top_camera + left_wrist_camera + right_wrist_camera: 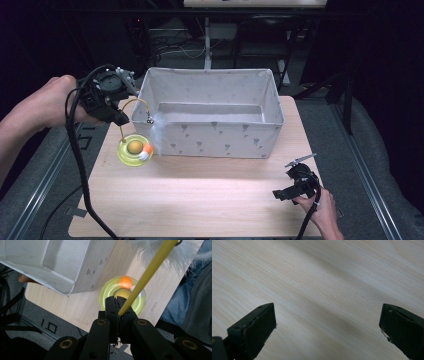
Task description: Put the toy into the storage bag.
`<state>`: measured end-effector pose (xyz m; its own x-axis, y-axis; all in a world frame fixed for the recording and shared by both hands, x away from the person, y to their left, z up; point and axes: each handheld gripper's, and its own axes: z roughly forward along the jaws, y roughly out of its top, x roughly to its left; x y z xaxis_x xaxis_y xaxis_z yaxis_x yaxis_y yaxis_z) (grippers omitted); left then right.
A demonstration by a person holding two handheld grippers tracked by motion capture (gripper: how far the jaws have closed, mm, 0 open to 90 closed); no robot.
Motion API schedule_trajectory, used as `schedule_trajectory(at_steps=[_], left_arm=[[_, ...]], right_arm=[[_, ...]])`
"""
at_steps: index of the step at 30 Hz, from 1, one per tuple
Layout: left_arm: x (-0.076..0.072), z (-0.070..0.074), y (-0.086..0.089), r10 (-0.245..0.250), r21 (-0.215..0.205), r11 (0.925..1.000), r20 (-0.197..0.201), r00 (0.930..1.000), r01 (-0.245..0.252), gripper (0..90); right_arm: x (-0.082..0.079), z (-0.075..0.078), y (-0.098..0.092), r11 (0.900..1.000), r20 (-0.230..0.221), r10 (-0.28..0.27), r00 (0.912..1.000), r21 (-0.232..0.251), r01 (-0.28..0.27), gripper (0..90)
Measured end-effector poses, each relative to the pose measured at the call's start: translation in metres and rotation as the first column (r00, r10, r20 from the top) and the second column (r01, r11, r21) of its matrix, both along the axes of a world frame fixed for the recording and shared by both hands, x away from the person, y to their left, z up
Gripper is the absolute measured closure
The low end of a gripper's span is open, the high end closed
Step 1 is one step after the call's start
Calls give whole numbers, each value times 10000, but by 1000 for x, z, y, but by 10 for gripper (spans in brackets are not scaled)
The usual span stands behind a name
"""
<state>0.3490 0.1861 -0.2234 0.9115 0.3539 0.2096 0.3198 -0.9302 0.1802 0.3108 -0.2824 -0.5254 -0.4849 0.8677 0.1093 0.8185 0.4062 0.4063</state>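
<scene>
A cat toy stands at the table's left: a yellow-green round base (pixel 134 150) with an orange ball (pixel 148 148), and a thin yellow wand (pixel 135 102) arching up to a white feather (pixel 158 127). My left gripper (pixel 120 119) is above the base, shut on the wand's lower stem. In the left gripper view the jaws pinch the yellow wand (pixel 147 275) over the base (pixel 110 292) and its orange ball (pixel 125 282). My right gripper (pixel 286 193) rests low at the table's front right; its fingers (pixel 259 327) stand wide apart over bare wood.
A white fabric storage box (pixel 212 135) with small grey marks stands open at the back middle of the light wooden table (pixel 200 200); its corner (pixel 62 277) is close to the toy. Dark floor and furniture surround the table.
</scene>
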Motion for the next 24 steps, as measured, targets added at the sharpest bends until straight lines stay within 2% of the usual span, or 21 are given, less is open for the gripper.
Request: schedule_trajectory(at_steps=[8,10,11,12,14,17,20,22,23,24], left_arm=[[8,8,-4,57,-27,10000,111,9999,-57,881],[12,11,-5,104,-40,9999,130,9999,-103,881],[14,12,-6,147,-63,9999,147,9998,-146,881],[16,13,-7,172,-72,9998,134,9998,-171,881],[20,14,-9,186,-62,9998,154,9997,-185,881],[28,19,-11,280,-148,9995,208,9994,-277,881],[30,22,-13,360,-277,9990,293,9989,-352,881],[32,26,-16,304,-124,9995,345,9989,-300,881],[33,26,-17,360,-250,9991,435,9984,-349,881],[34,28,-18,336,-194,9993,393,9987,-329,881]], right_arm=[[0,0,0,10000,-75,-16,10000,6,16,6],[0,-1,0,9999,-62,-36,10000,143,37,6],[0,-1,0,10000,-19,-68,10000,60,68,6],[0,-1,0,9997,-14,-91,10000,209,91,6],[0,-1,-1,10000,-78,-43,10000,21,43,6],[0,-2,0,9999,-59,-96,9999,114,97,6],[0,-1,0,9998,-87,-77,9999,156,78,6],[0,-1,0,9999,-61,-50,10000,88,50,7],[0,-1,0,10000,-73,-17,10000,24,18,6],[0,-1,0,10000,-66,-27,10000,74,27,6]])
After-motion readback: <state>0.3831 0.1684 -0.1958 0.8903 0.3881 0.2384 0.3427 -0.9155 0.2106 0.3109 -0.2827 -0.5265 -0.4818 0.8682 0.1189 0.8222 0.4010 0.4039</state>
